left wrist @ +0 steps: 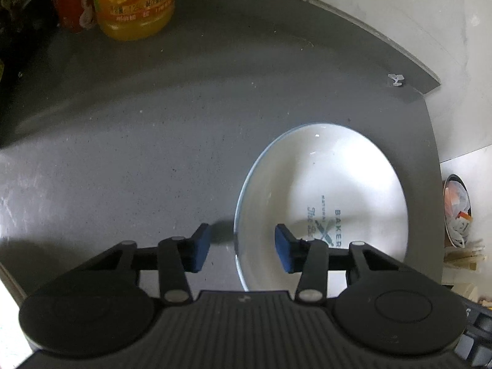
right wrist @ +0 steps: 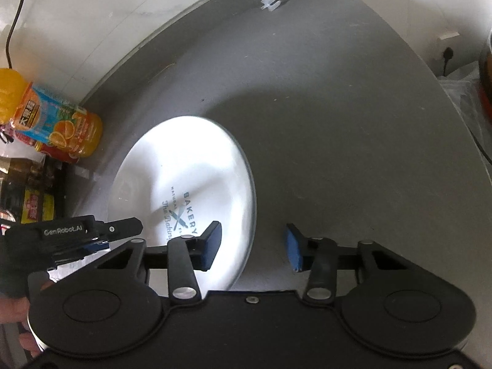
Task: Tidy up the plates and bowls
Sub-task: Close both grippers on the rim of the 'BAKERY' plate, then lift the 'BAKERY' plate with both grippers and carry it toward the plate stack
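Item: shallow white ceramic bowl with blue bakery print [left wrist: 323, 196], set on the grey stone counter [left wrist: 138, 153]. Left gripper [left wrist: 243, 247] and right gripper [right wrist: 252, 246] are held part open, each straddling an opposite rim; contact apparently not made. Both should be closed evenly before lifting.

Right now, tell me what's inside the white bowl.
The white bowl holds no food, only a blue bakery logo. The left gripper covers its near edge.

Left gripper [left wrist: 243, 247] straddles the white plate's [left wrist: 353, 169] near rim, pads not touching. Juice bottle [left wrist: 135, 3] stands far back.
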Tool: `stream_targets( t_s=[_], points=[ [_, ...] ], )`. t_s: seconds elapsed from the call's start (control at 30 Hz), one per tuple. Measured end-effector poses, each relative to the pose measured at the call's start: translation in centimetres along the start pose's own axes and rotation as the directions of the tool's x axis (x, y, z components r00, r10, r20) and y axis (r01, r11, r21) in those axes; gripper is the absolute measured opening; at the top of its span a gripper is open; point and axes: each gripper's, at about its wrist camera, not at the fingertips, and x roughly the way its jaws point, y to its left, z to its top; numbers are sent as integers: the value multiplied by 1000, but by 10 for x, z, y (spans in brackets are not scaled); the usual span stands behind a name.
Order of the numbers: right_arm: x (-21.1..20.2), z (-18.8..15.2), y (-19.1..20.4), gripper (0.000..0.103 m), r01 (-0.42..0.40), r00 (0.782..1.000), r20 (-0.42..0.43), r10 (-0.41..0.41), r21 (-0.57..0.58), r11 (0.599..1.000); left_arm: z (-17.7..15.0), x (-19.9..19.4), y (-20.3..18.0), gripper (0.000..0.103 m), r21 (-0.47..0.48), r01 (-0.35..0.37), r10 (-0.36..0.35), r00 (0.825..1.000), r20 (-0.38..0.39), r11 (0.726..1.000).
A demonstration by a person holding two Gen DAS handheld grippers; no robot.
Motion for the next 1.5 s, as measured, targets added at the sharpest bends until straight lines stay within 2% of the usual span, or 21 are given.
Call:
stream_targets(
  t_s=[0.1, 0.17, 0.23, 0.33, 0.57, 0.73, 0.93, 1.5],
  points=[
    [4, 1, 0, 26, -26, 1000, -13, 26, 0, 1000, 2, 0, 1, 37, -13, 9, -9, 1000, 1, 1000],
    [6, 1, -3, 20, -44, 999, -18, 44, 18, 999, 3, 1, 5, 20, -32, 38, -38, 999, -16, 999],
    [7, 1, -7, 15, -61, 998, -15, 61, 40, 997, 4, 2, 9, 17, -55, 51, -52, 998, -27, 997],
    [7, 0, -8, 11, -70, 998, -9, 70, 36, 997, 3, 1, 12, 16, -59, 69, -70, 997, -24, 996],
    [-8, -4, -3, 11, -53, 998, 41, 54, -12, 999, 2, 0, 18, 14, -83, 89, -92, 995, -35, 993],
    [-23, -4, -4, 10, -59, 996, 63, 59, -10, 998, 1, -5, 10, 12, -56, 100, -101, 995, -8, 993],
    [-41, -6, -1, 10, -70, 991, 113, 73, -31, 997, 3, -23, 6, 6, -57, 144, -143, 989, 30, 988],
    [-94, -22, 30, 11, -106, 968, 215, 129, -115, 988, -10, -85, 0, 5, -37, 207, -200, 970, 141, 978]
  ],
)
